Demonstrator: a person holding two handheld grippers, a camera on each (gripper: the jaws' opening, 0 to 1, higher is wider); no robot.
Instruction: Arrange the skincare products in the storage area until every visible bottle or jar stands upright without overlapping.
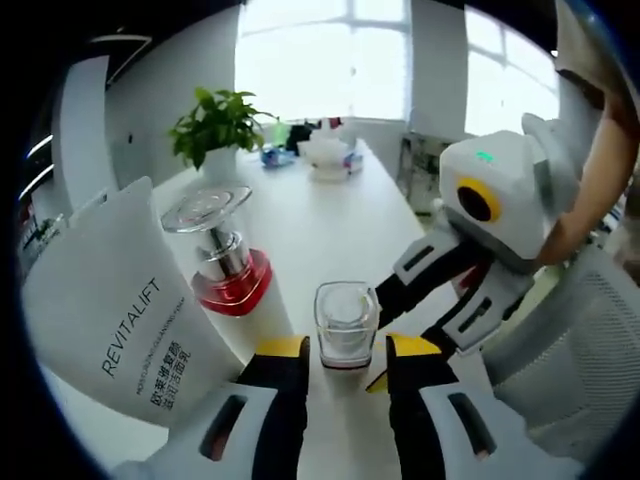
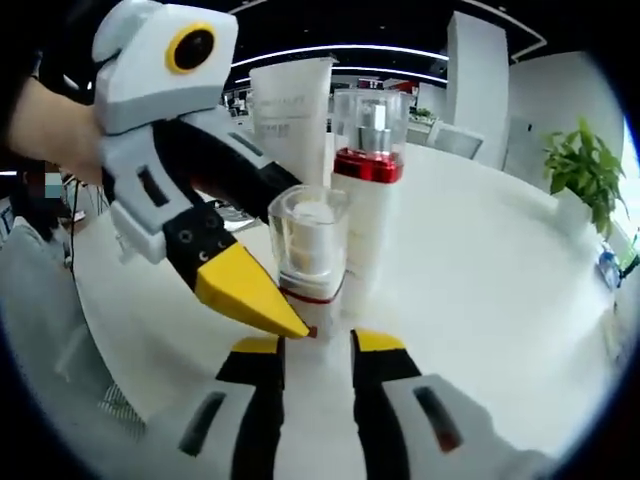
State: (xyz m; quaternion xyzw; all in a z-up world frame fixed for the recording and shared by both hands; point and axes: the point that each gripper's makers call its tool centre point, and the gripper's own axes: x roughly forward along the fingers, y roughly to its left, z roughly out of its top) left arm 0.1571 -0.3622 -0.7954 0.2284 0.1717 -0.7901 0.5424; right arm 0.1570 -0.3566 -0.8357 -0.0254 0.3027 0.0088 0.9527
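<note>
A white bottle with a clear square cap and a red band stands upright between my left gripper's yellow-tipped jaws, which press its sides just under the cap. The right gripper reaches in from the right toward the same bottle. In the right gripper view the bottle rises straight ahead, its white body held between the right gripper's jaws. The left gripper touches it at the red band. Behind it stand a red-collared pump bottle and a white REVITALIFT tube.
The white table stretches away. At its far end are a potted plant and small items. A person's arm holds the right gripper, and a chair back stands close on the right.
</note>
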